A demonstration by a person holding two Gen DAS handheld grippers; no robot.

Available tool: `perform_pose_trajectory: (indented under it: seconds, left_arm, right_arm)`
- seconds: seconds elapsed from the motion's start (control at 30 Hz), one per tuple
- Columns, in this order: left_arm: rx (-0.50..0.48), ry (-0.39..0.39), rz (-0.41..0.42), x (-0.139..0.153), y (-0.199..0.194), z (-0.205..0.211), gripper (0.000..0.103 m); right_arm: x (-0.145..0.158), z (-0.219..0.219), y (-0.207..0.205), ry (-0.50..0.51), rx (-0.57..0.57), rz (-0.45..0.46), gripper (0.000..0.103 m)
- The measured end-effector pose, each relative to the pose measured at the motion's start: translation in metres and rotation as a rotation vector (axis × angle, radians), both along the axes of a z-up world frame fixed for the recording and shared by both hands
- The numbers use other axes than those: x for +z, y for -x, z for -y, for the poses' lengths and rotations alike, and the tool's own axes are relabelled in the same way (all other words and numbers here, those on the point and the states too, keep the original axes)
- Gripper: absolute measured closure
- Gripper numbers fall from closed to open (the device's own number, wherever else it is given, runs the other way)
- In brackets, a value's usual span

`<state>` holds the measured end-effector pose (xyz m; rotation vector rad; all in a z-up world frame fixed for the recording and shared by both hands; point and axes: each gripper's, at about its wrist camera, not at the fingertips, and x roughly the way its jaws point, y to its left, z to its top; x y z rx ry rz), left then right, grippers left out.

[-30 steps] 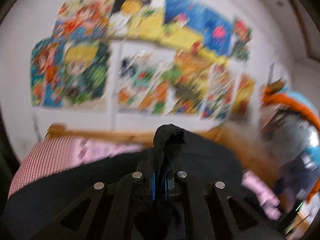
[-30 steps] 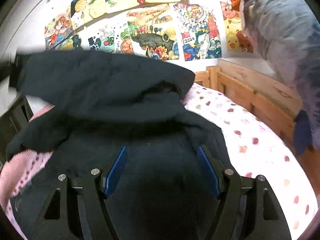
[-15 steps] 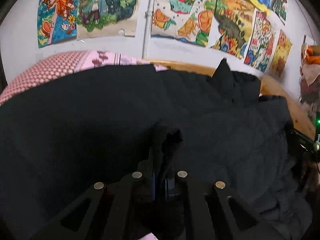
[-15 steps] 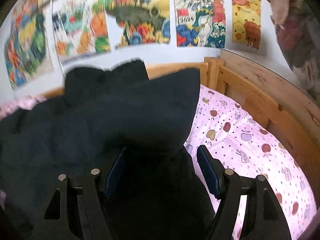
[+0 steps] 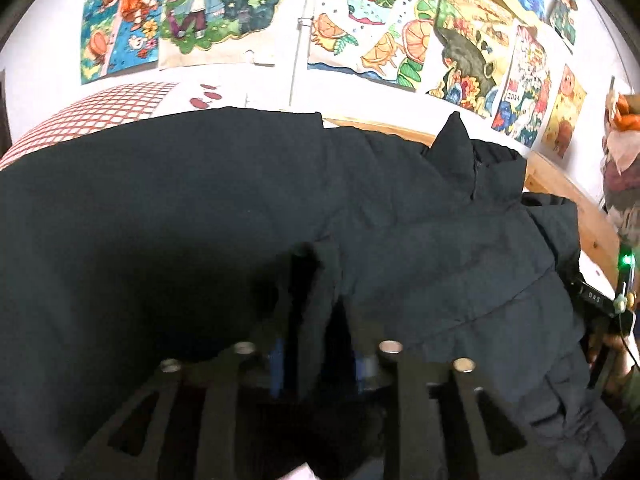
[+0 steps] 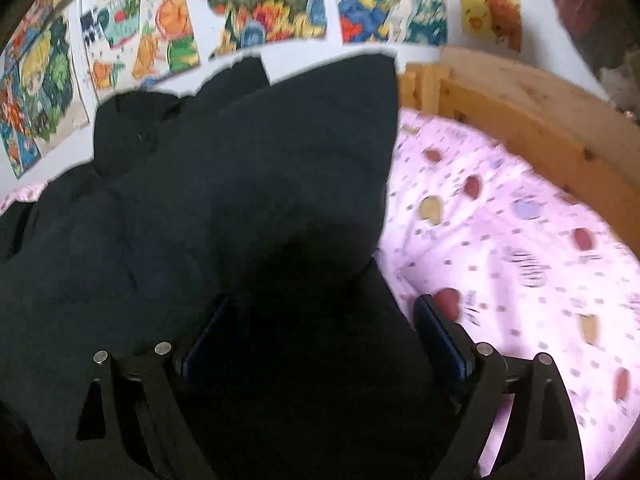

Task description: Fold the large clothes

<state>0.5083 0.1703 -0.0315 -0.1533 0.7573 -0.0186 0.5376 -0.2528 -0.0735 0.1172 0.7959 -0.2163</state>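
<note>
The black jacket lies doubled over across the bed, reaching its far wooden rail. Left gripper and right gripper are both opening, cloth loose between their jaws. One fold looks laid; further folds and smoothing likely remain.

We count one black jacket, one pink patterned sheet, one wooden bed frame and two grippers — left, right. The wall posters overlap, so they stay uncounted.
</note>
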Motion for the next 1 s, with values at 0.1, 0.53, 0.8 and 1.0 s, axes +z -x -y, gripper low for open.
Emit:
perform_pose_trajectory:
  seconds: [0.1,0.53,0.8,1.0]
  left_arm:
    - [0.009,0.029,0.017,0.017,0.017,-0.006,0.041]
    - [0.193,0.221,0.102,0.053,0.154,-0.077,0.010]
    - [0.367,0.389,0.121,0.015,0.222,-0.148,0.007]
    - [0.414,0.564,0.195,-0.004,0.227,-0.188,0.007]
  right_arm:
    - [0.027,-0.010,0.019,0.001,0.012,0.056,0.016]
    - [0.085,-0.149,0.051,0.016,0.362,0.049,0.014]
    - [0.055,-0.260,0.038,0.052,0.521,-0.098,0.014]
    - [0.021,-0.317,0.032,0.228,0.561,-0.143,0.014]
